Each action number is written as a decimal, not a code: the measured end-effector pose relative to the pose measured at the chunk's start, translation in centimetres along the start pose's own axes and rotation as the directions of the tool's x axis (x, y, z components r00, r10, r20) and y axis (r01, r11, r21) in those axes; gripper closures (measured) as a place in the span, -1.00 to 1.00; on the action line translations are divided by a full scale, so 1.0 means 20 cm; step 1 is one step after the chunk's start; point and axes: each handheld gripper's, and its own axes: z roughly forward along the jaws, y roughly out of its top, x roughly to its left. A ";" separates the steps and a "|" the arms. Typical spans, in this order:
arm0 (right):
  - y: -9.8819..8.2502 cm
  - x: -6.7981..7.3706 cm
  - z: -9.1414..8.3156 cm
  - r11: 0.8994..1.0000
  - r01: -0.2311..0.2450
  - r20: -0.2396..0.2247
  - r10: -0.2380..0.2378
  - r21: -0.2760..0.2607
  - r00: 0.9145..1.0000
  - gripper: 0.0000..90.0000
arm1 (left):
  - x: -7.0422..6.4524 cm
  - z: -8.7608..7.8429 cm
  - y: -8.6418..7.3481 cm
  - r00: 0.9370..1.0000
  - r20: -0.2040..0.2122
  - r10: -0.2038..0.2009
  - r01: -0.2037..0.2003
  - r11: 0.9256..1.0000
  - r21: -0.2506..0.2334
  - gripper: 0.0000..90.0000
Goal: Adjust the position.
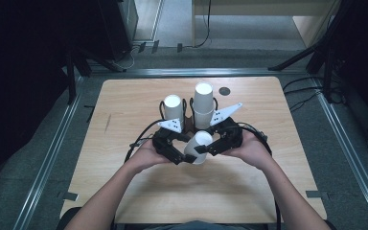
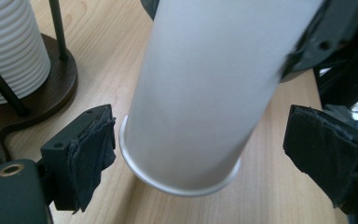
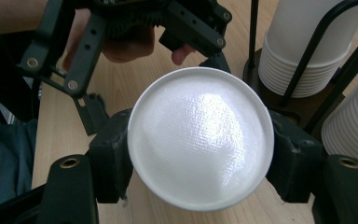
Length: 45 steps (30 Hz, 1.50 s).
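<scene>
A white paper cup point(image 1: 199, 146) hangs tilted and upside down above the table, between both hands. My right gripper point(image 3: 200, 158) is shut on the cup point(image 3: 200, 135) near its closed base, which faces that camera, and its pads press both sides. My left gripper point(image 2: 207, 156) is open: its pads point(image 2: 93, 154) stand on either side of the cup point(image 2: 205, 93) near its rolled rim, with a gap on each side. In the high view the left gripper point(image 1: 186, 157) and right gripper point(image 1: 211, 146) meet at the cup.
Just behind the grippers, two stacks of white cups point(image 1: 173, 108) point(image 1: 203, 103) stand in a black wire holder on a dark round base point(image 2: 51, 88). The wooden table point(image 1: 249, 182) has a small dark disc point(image 1: 224, 90) near its far edge.
</scene>
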 end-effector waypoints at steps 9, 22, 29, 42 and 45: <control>0.05 0.03 0.01 0.999 -0.010 -0.025 0.009 -0.032 1.000 -0.26 | -0.02 -0.01 0.00 1.000 -0.011 0.015 -0.015 1.000 -0.022 -0.83; 0.05 0.02 0.02 0.999 -0.027 -0.045 0.025 -0.042 0.999 -0.24 | -0.04 0.01 0.00 0.996 -0.031 0.080 -0.081 0.997 -0.020 -0.37; 0.04 0.02 0.00 0.999 -0.010 -0.054 0.007 -0.047 0.999 -0.26 | -0.05 0.01 0.02 0.997 -0.017 0.080 -0.080 0.997 0.011 -0.30; 0.00 0.02 -0.02 0.999 0.022 0.003 -0.022 -0.032 1.000 -0.51 | -0.01 -0.06 0.02 0.999 -0.025 0.048 -0.047 0.998 0.032 -0.31; -0.01 0.02 -0.02 1.000 0.026 0.000 -0.026 -0.017 1.000 -0.50 | -0.01 -0.07 0.01 0.998 -0.030 0.048 -0.047 0.998 0.035 -0.31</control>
